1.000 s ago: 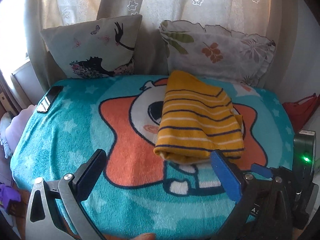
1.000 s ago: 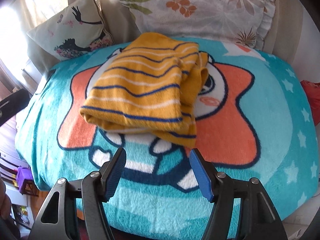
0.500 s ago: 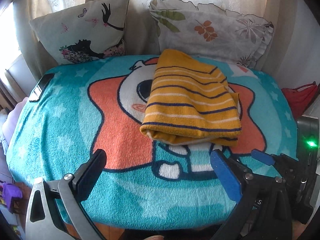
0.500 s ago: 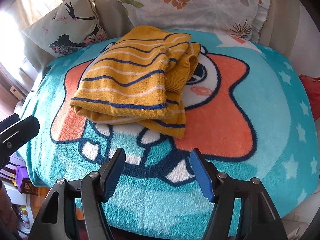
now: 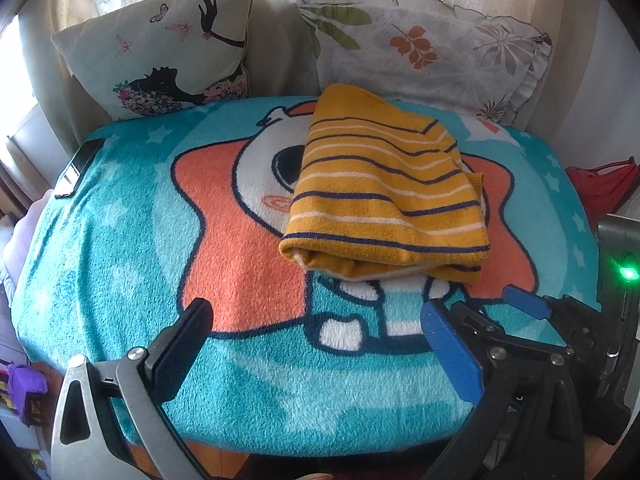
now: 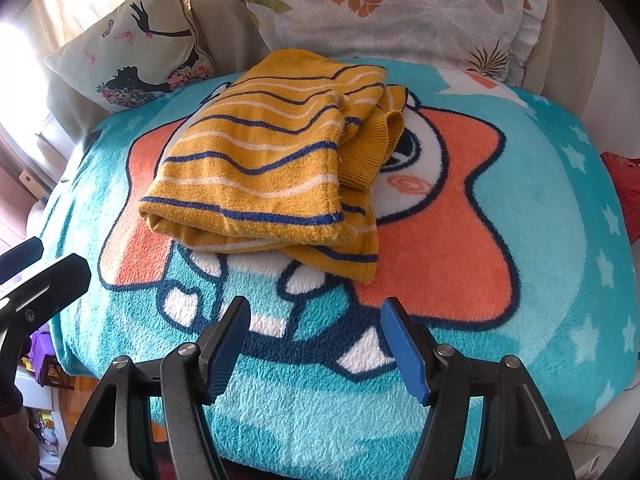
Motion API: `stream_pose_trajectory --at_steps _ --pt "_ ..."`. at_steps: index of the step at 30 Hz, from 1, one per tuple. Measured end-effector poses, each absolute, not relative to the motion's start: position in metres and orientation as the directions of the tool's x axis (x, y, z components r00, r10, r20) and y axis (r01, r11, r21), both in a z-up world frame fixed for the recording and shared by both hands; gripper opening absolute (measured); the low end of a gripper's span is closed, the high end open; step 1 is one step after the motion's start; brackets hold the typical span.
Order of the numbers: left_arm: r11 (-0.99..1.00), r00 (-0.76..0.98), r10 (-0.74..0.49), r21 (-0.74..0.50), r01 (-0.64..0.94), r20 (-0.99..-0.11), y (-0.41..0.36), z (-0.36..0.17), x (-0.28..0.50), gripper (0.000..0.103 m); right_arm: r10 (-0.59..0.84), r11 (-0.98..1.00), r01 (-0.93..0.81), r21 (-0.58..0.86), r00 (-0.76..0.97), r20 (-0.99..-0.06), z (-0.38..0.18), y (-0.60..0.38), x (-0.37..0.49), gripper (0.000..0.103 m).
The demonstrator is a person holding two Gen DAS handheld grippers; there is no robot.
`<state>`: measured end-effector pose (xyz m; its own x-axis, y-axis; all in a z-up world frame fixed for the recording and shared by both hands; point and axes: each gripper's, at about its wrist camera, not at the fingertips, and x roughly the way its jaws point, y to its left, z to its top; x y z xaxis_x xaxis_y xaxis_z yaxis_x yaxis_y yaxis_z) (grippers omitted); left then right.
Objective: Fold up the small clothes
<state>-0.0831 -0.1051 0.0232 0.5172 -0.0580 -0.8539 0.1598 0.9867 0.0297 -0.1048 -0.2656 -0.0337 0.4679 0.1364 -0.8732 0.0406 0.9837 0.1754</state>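
Folded mustard-yellow knit sweater with navy and white stripes lies mid-bed on fluffy teal cartoon-star blanket, before two printed pillows. Left tongs spread wide, empty, short of sweater. Right tongs likewise spread, gripping nothing.

Both wrist cams sit at the near edge of the blanket, angled down, facing the pillows. Left cam views the sweater from its left-front, right cam from right-front and nearer. Shared: sweater, blanket, both pillows, each other's claw tips.
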Motion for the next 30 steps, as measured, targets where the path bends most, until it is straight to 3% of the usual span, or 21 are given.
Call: stream_pose_trajectory --at_steps 30 --pt "0.989 0.447 -0.031 0.038 0.146 -0.894 -0.106 0.001 -0.066 0.103 0.123 0.986 0.044 0.16 0.459 -0.88 -0.041 -0.266 -0.087 0.073"
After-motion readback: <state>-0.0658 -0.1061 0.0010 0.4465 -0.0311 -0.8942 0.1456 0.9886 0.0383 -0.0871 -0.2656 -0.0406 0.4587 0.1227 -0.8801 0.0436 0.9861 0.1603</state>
